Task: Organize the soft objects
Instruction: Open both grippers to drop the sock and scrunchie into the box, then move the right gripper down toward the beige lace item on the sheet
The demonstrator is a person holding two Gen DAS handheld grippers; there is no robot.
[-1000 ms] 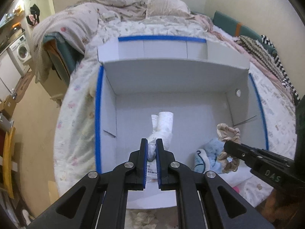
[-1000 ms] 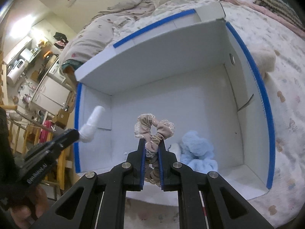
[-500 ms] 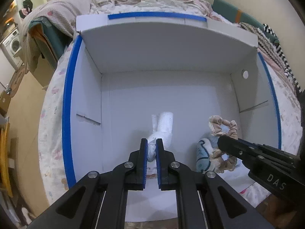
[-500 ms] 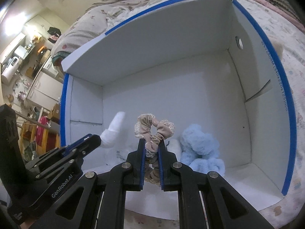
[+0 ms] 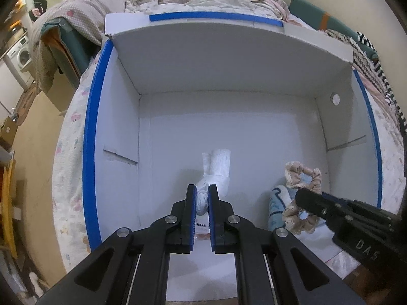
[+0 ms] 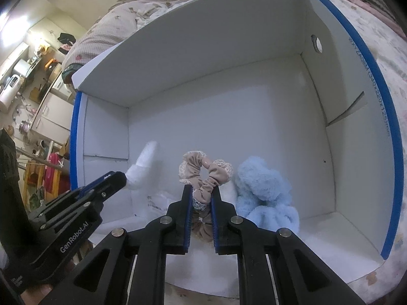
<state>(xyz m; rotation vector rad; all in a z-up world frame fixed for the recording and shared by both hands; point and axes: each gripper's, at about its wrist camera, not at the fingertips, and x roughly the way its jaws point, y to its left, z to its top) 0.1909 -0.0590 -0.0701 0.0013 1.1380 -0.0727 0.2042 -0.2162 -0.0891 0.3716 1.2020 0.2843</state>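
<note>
One box (image 5: 229,81), one scrunchie (image 6: 203,178), two socks (image 5: 218,167).

Whites, blues and beige

My black grippers' pads (image 5: 192,203) are blue; white sock (image 5: 218,167), beige scrunchie (image 6: 203,175), pale-blue plush (image 6: 264,188), white box edged blue (image 5: 94,117), floral bedspread (image 5: 68,178).

Left tongs (image 5: 202,197) clamped narrowly, pointing forward and down; right tongs (image 6: 201,197) likewise clamped, just beside them.

"das" stands in raised letters on the black body of the right gripper (image 5: 309,204), lower right of the left wrist frame. "genrobot.ai" is printed in white on the left gripper (image 6: 115,179), lower left of the right wrist frame (lettering along the box's blue rim (image 6: 368,76) is too blurred to read).
</note>
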